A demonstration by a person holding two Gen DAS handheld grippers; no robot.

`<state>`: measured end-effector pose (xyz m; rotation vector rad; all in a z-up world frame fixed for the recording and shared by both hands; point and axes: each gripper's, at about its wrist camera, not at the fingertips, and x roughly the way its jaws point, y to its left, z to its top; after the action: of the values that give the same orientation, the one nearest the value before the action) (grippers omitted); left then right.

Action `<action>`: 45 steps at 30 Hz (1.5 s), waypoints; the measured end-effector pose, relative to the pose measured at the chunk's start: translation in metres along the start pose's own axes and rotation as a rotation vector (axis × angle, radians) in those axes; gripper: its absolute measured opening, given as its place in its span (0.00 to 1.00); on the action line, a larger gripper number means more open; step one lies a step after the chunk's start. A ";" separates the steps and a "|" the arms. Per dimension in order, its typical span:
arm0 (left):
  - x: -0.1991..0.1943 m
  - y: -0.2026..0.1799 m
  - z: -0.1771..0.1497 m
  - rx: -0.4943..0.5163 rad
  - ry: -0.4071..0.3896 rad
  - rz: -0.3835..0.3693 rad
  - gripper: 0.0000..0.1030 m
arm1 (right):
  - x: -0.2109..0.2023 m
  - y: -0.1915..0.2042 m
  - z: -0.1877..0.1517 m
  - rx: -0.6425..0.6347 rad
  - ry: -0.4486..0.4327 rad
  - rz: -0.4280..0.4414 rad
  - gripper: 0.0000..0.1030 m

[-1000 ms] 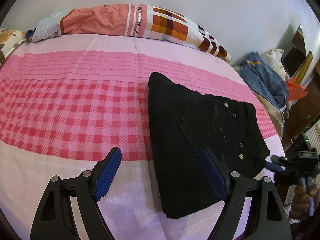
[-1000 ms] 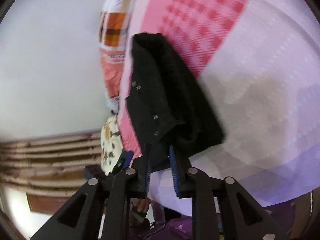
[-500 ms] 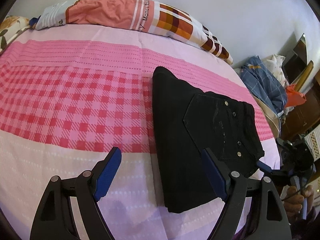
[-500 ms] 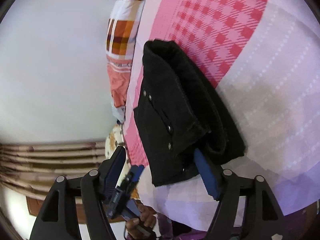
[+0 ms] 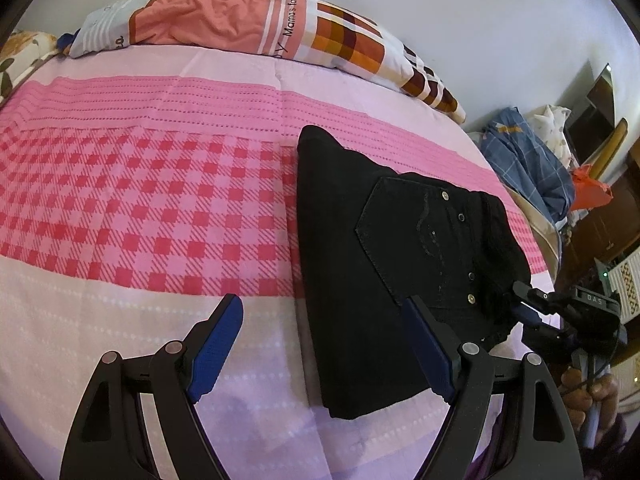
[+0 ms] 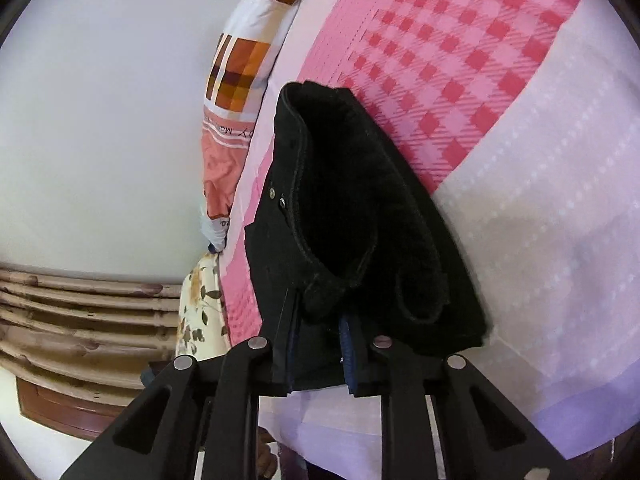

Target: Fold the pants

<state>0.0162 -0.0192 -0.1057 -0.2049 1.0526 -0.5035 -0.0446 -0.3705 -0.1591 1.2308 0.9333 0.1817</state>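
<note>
On bed [image 5: 168, 208], right tool [image 6: 320, 340] closing on pants [image 6: 360, 220] waistband; left tool [image 5: 320, 344] wide, empty.

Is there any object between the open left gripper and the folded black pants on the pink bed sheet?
Nothing visible. Only bare pink checked bed sheet lies between the left gripper and the folded black pants. The right gripper is closing on their waistband edge.

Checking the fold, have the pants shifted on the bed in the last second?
No. In the left wrist view the pants lie at the same spot against the checked bedsheet; only the waistband corner looks disturbed.
</note>
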 end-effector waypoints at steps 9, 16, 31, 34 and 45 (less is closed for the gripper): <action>-0.015 0.005 0.008 -0.006 -0.049 0.015 0.82 | -0.033 0.016 -0.012 0.008 0.013 0.077 0.11; -0.001 0.010 0.002 -0.015 0.008 0.025 0.82 | -0.024 -0.033 -0.015 0.134 0.049 0.032 0.10; 0.017 -0.006 -0.001 0.064 0.051 0.026 0.83 | -0.017 -0.052 -0.014 0.246 0.099 0.121 0.11; 0.024 -0.009 -0.003 0.092 0.057 0.038 0.83 | -0.016 -0.057 -0.013 0.272 0.102 0.152 0.13; 0.031 -0.011 -0.006 0.096 0.085 0.040 0.83 | -0.064 -0.030 0.009 0.144 -0.027 0.099 0.30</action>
<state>0.0201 -0.0432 -0.1288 -0.0785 1.1105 -0.5289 -0.0892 -0.4259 -0.1524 1.4107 0.8745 0.1775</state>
